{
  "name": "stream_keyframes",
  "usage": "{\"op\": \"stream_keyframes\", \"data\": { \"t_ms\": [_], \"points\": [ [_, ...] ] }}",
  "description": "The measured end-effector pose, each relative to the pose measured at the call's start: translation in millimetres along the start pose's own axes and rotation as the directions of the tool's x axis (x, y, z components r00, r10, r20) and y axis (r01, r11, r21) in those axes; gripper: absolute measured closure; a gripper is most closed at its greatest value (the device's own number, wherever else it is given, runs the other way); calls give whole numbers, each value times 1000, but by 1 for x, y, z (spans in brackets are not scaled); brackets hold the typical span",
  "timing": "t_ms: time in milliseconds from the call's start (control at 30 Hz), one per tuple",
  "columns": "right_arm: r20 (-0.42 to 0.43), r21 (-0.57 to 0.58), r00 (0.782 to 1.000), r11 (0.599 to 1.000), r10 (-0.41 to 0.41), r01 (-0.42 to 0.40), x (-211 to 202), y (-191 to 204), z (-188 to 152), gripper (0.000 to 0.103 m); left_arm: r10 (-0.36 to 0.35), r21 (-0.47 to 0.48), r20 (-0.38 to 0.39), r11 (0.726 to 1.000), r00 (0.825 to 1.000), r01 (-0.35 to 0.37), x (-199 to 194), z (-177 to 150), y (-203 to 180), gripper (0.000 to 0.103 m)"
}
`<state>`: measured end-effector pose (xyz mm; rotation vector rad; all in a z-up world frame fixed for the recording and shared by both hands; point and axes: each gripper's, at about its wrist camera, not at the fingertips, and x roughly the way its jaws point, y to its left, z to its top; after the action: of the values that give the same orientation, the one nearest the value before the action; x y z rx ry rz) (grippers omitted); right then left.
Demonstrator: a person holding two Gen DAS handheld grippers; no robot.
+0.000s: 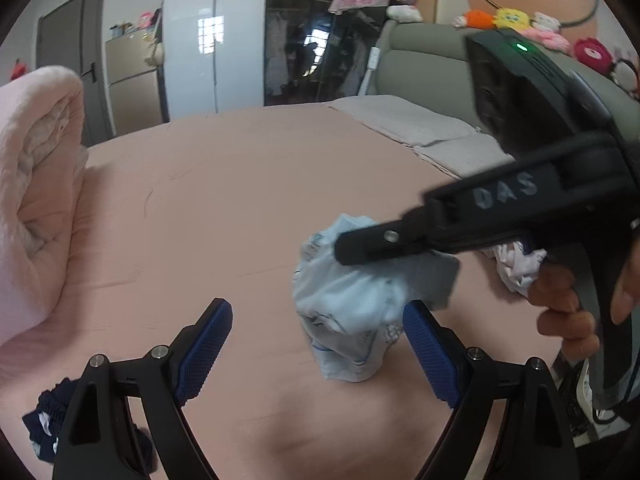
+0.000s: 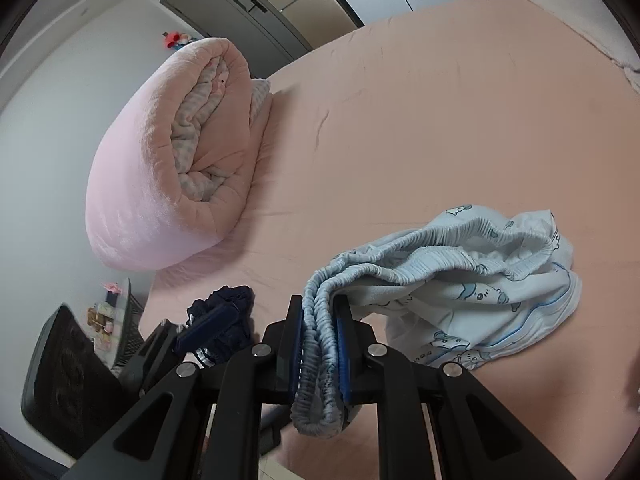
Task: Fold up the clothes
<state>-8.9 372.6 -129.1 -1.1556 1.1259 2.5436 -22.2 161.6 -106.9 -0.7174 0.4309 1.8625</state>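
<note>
My right gripper (image 2: 320, 344) was clamped narrow on the gathered elastic waistband (image 2: 316, 360) of the light blue garment (image 2: 480, 292); both blue pads pressed the ruched band from either side, and a loop of it hung below the jaws. My left gripper (image 1: 316, 348) stood wide with nothing between its pads; in the left wrist view the hanging bundle of blue cloth sat just inside the right-hand pad (image 1: 430, 356), but I could not tell whether it touched it.

The garment itself, printed with small cartoon figures, was bunched and crumpled; in the right wrist view the bulk of it lay on the pink bed sheet (image 2: 400, 120) to the right of the jaws, with the waistband running back into my grip. No crease, flat panel or squared edge was visible on it; I judged that folding of this piece had not begun, and that the step in hand was only pickup and spreading. A second grip by the free gripper on the opposite side of the waistband seemed the next requirement.

Further out, a dark navy garment (image 2: 224, 316) lay crumpled near the bed edge, also unfolded; a white crumpled item (image 1: 516, 268) showed behind my right hand (image 1: 568, 312), its state unclear. A rolled pink quilt (image 2: 172, 160) occupied the far side of the bed. No finished folded stack was visible.
</note>
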Motion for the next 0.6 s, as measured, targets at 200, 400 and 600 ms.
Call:
{"op": "stream_keyframes", "data": {
  "t_ms": [200, 400, 600],
  "points": [
    [-12, 35, 1000, 999, 25, -25, 1, -4, 1, 89, 2, 94, -10, 996, 1000, -1, 1, -4, -27, 15],
    [-33, 73, 998, 996, 53, -50, 1, -5, 0, 89, 97, 193, 3, 977, 995, -96, 9, -1, -48, 15],
    [-50, 99, 996, 993, 75, -70, -1, -4, -2, 88, 119, 144, 13, 982, 993, -119, 13, 1, -44, 15]
  ]
}}
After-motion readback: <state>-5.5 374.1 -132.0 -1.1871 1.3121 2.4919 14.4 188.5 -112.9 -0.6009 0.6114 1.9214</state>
